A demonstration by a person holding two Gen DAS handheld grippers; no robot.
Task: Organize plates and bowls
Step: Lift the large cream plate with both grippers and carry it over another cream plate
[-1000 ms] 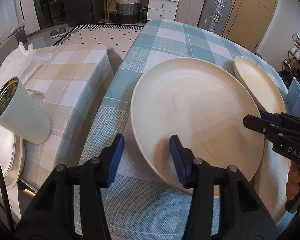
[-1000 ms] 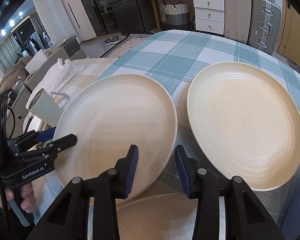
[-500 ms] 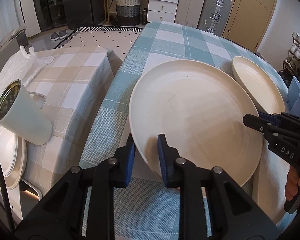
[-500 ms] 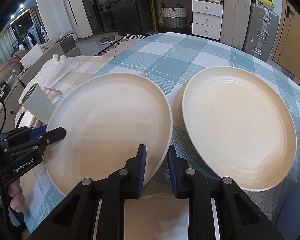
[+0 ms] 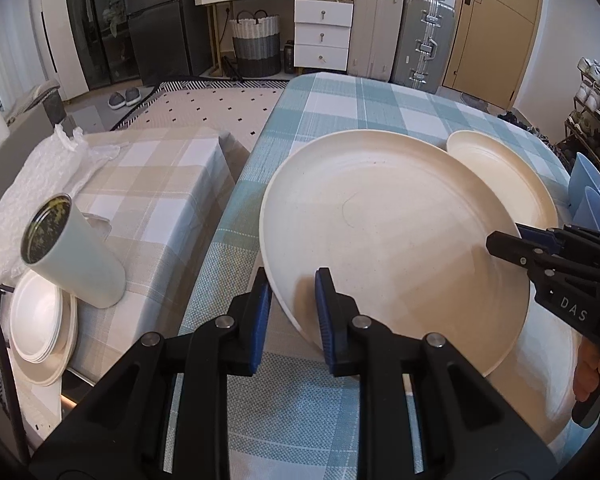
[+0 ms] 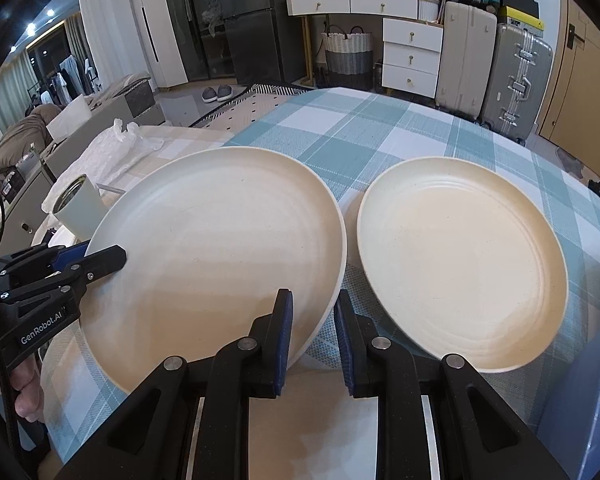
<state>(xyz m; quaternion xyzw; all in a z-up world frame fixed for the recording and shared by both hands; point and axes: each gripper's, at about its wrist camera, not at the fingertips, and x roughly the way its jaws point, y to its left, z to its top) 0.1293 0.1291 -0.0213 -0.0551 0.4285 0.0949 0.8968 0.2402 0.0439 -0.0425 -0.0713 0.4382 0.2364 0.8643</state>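
Note:
A large cream plate [image 5: 392,232] is lifted off the teal checked table, tilted. My left gripper [image 5: 290,300] is shut on its near left rim. My right gripper [image 6: 314,320] is shut on its opposite rim; the plate also shows in the right wrist view [image 6: 220,248]. A second cream plate [image 6: 460,260] lies flat on the table to the right and shows in the left wrist view [image 5: 500,172]. A third cream plate [image 5: 548,368] lies under the lifted one, partly hidden.
A side table with a beige checked cloth [image 5: 160,184] stands to the left and holds a pale mug [image 5: 72,252], a stack of white plates [image 5: 40,320] and bubble wrap [image 5: 32,168]. Blue dishes [image 5: 592,196] stand at the right edge.
Both grippers closed from open onto the large plate's rim. The plate then rose off the table, with its left side higher.

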